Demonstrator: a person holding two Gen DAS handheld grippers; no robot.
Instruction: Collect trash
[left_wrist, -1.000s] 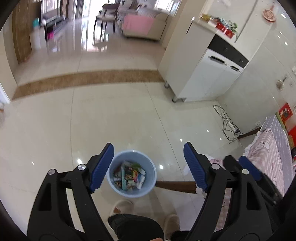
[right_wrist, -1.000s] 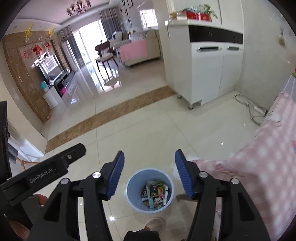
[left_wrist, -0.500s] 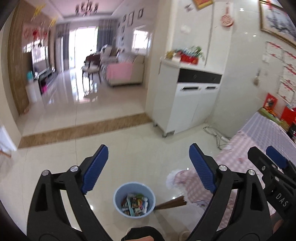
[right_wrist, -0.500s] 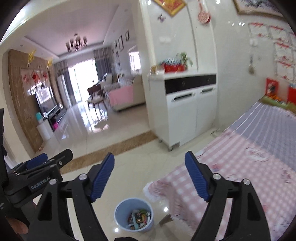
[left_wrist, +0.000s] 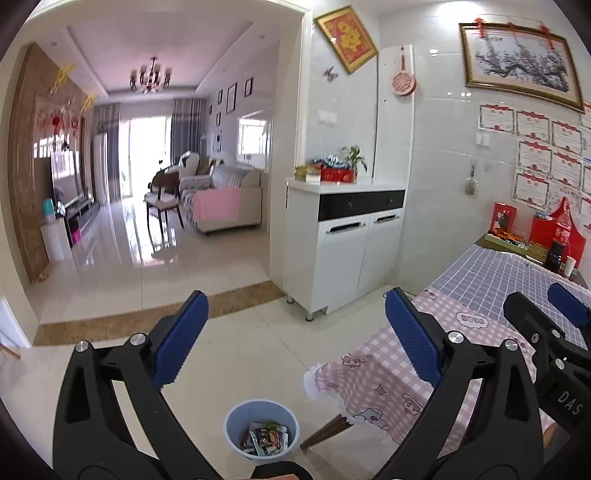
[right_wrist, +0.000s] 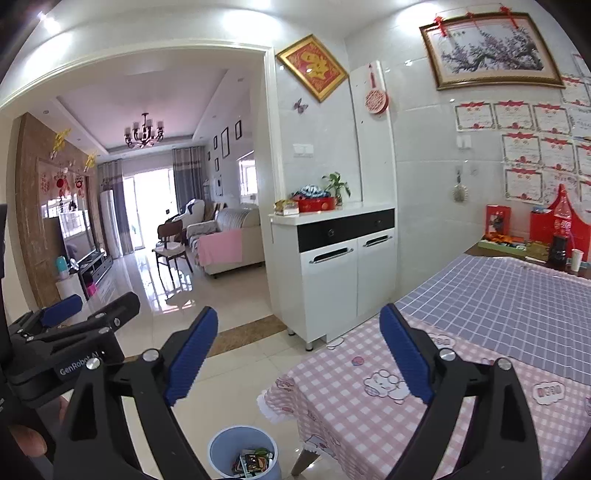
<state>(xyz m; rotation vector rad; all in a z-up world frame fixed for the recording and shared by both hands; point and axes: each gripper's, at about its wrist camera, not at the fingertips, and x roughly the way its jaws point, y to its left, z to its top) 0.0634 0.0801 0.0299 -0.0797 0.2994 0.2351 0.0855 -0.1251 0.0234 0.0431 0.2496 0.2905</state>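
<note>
A light blue trash bin (left_wrist: 261, 428) stands on the tiled floor beside the table corner, with several snack wrappers (left_wrist: 266, 438) inside. It also shows low in the right wrist view (right_wrist: 242, 456). My left gripper (left_wrist: 295, 338) is open and empty, held high above the bin. My right gripper (right_wrist: 299, 356) is open and empty too, raised over the floor and table edge. Each gripper shows at the side of the other's view.
A table with a pink checked cloth (right_wrist: 406, 391) and a blue checked cloth (right_wrist: 517, 295) is at the right; a cola bottle (right_wrist: 559, 230) and boxes stand at its far end. A white cabinet (left_wrist: 343, 254) stands against the wall. The living room (left_wrist: 166, 221) lies behind.
Both grippers have risen and tilted up from looking down into the bin; the bin has dropped to the bottom of both views and the table and walls have come into sight.
</note>
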